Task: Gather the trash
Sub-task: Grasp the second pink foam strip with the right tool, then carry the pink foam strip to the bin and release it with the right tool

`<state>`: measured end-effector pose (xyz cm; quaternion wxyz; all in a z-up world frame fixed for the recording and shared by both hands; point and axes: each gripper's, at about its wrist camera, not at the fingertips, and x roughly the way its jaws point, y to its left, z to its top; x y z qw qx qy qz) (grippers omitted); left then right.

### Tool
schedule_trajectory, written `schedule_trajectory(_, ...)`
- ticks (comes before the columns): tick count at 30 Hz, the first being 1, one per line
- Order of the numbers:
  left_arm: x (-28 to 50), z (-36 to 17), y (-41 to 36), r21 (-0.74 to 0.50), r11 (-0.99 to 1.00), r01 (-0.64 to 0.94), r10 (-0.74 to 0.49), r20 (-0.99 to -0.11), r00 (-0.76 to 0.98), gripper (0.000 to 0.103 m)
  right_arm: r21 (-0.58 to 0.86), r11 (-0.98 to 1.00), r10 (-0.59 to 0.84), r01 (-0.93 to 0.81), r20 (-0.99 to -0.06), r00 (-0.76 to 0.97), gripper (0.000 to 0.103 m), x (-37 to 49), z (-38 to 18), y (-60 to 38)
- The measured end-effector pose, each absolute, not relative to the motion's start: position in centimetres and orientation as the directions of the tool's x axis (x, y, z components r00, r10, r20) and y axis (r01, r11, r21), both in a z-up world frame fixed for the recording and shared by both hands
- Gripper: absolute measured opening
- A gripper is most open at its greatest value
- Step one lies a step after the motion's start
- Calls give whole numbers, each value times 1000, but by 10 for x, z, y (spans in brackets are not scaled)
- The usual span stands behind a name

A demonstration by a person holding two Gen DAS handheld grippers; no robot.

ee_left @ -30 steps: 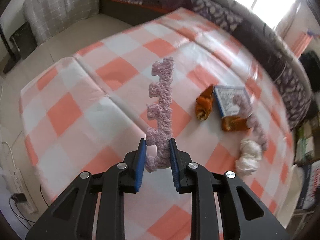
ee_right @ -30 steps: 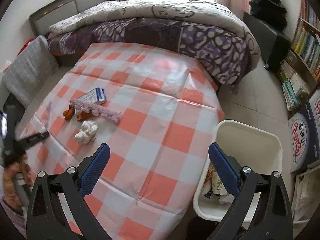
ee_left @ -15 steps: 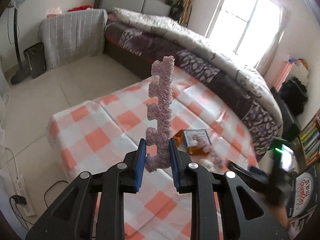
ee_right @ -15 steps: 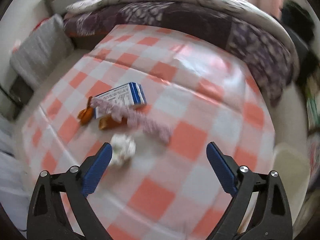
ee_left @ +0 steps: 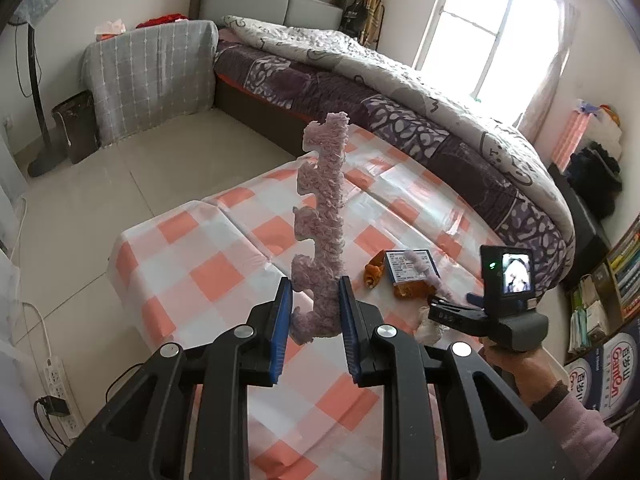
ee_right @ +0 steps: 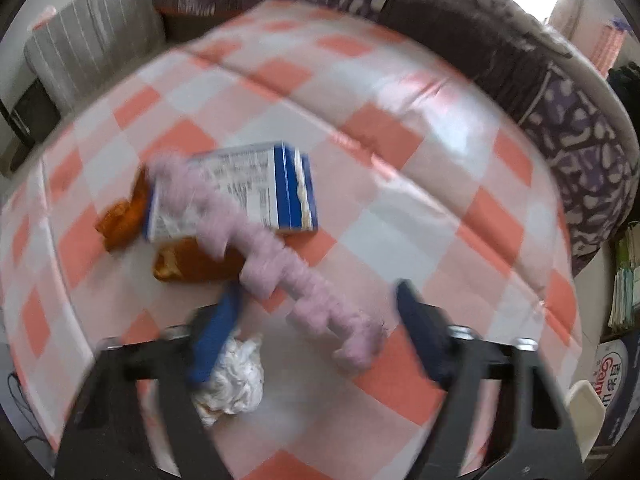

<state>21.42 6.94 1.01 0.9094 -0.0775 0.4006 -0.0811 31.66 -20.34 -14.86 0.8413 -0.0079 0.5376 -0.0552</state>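
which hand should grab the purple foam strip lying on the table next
Right. The right claw is closing around the foam strip on the table, pads not yet touching. The left claw is already full, shut on another foam strip.

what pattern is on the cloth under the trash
Orange-pink and white checks on the cloth, clearest in the left wrist view.

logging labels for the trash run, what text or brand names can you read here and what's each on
"GamOn": red letters on the white and blue carton standing at the right edge by the bookshelf; the characters above it are too small to read.
Blue and white box on the checked cloth: lines of fine print, too blurred to read.
Book spines: too small to read.
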Motion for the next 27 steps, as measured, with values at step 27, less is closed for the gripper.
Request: schedule_trajectory(27, 183, 19, 35, -191, 964, 187, -267, -688, 675, 24, 179, 972, 34, 152, -747, 664, 9, 172, -17, -232)
